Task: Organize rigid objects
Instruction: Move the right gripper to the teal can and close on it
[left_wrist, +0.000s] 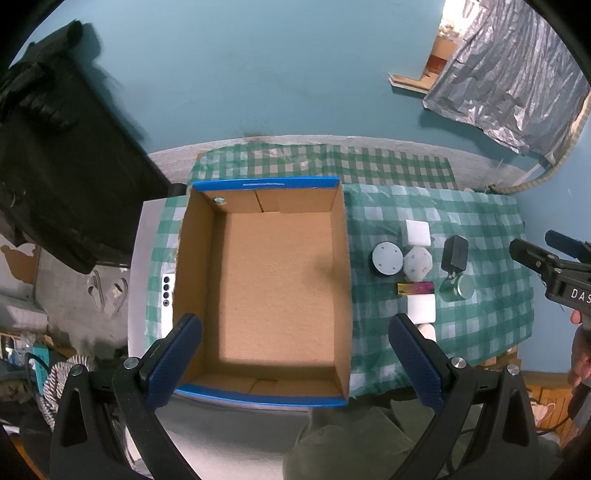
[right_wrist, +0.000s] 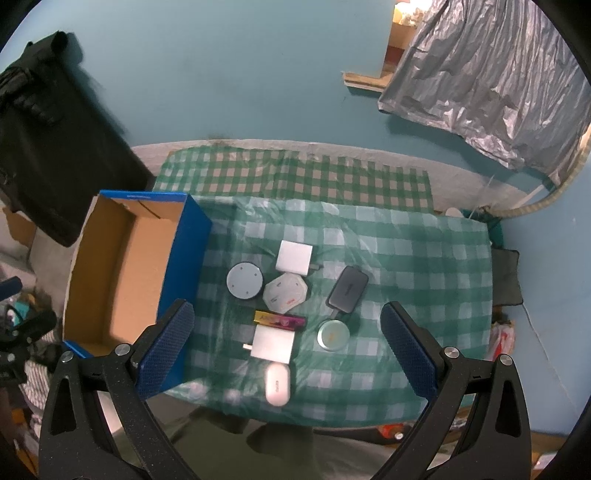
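Both claws spread wide, holding nothing: left claw (left_wrist: 293, 360) above an empty blue-edged cardboard box (left_wrist: 273, 284), right claw (right_wrist: 293, 349) over the checked worktop (right_wrist: 424, 258). Eight small items just beside the box: two white squares, grey disc (right_wrist: 245, 282), white octagon, dark slab, pink bar, round tin, white capsule.

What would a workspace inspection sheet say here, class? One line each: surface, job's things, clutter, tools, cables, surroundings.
Surface: green checked cloth on a table.
Job's things: open cardboard box, empty; beside it grey disc, white square block, dark pouch, pink bar, round tin, white case.
Clutter: phone left of the box.
Tools: left tool and right tool open, holding nothing.
Cables: nothing seen.
Surroundings: blue floor, silver sheet.
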